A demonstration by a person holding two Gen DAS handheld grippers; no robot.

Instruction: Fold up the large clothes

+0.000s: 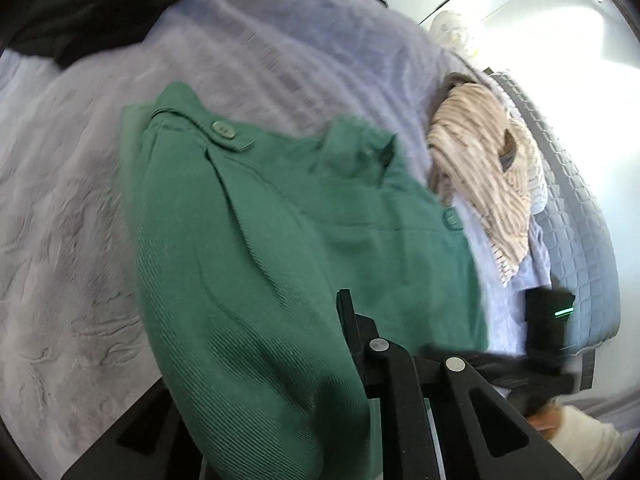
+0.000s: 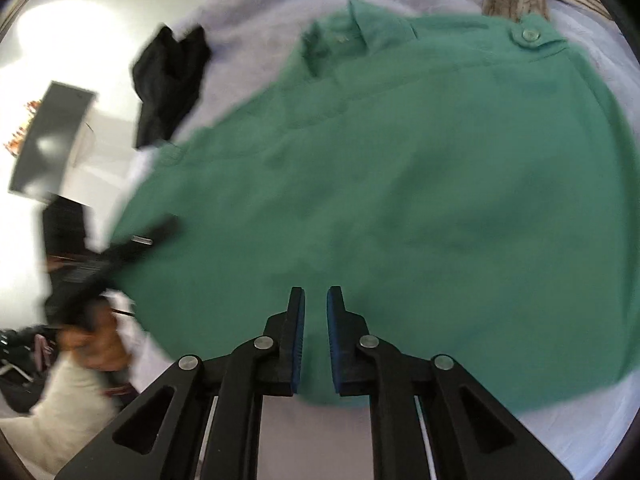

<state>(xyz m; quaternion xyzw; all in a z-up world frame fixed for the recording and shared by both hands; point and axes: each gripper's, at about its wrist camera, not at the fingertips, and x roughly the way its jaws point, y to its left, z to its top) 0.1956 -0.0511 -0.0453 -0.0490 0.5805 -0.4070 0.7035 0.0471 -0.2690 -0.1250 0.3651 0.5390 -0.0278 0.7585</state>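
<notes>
Up close in the left wrist view, the left gripper (image 1: 352, 320) pinches a fold of the green buttoned garment (image 1: 248, 216), which drapes over one finger and hides it; a beige striped cloth (image 1: 484, 168) lies beyond on the pale bedspread (image 1: 80, 208).

From the right wrist, the right gripper (image 2: 316, 320) has its jaws nearly together with cloth between them, the garment spreading ahead; black clothing (image 2: 168, 80) lies far left.
</notes>
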